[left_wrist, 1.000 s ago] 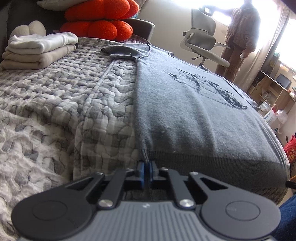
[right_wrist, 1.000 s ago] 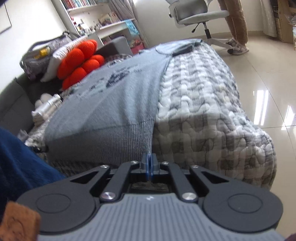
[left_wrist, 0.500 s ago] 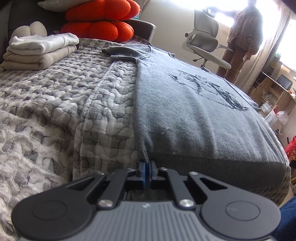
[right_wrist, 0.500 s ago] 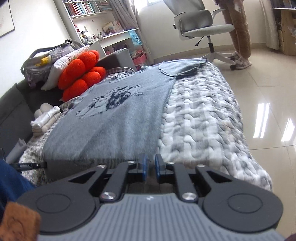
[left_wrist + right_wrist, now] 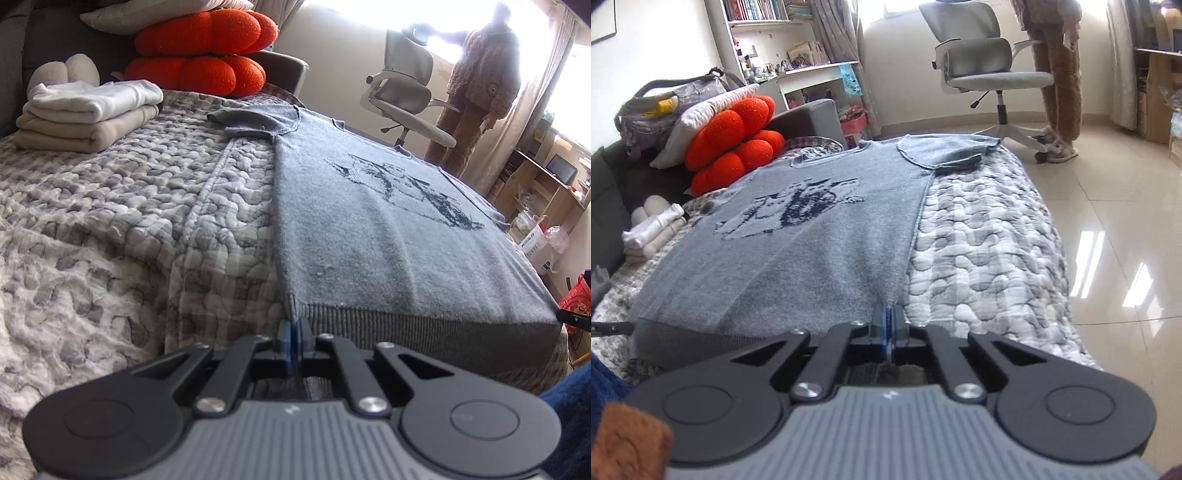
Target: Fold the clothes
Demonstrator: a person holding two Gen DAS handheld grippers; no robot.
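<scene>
A grey sweater (image 5: 388, 229) with a dark printed picture lies flat, front up, on the quilted bed (image 5: 129, 221). My left gripper (image 5: 291, 328) is shut on the left corner of its ribbed hem. In the right wrist view the same sweater (image 5: 812, 258) stretches away from me, one short sleeve (image 5: 949, 151) folded across at the far end. My right gripper (image 5: 887, 314) is shut on the hem's right corner, the ribbing showing under its fingers. The tip of each gripper shows at the far hem corner in the other's view.
A stack of folded pale clothes (image 5: 85, 118) sits at the back left of the bed, by orange cushions (image 5: 199, 48). Beyond the bed stand a white office chair (image 5: 990, 70) and a person (image 5: 476, 92). Shiny tiled floor (image 5: 1126, 221) lies to the right.
My right gripper opened its jaws half a second ago and has shut again at the hem corner, and it has pulled back and up. The left gripper keeps its grip and place.
</scene>
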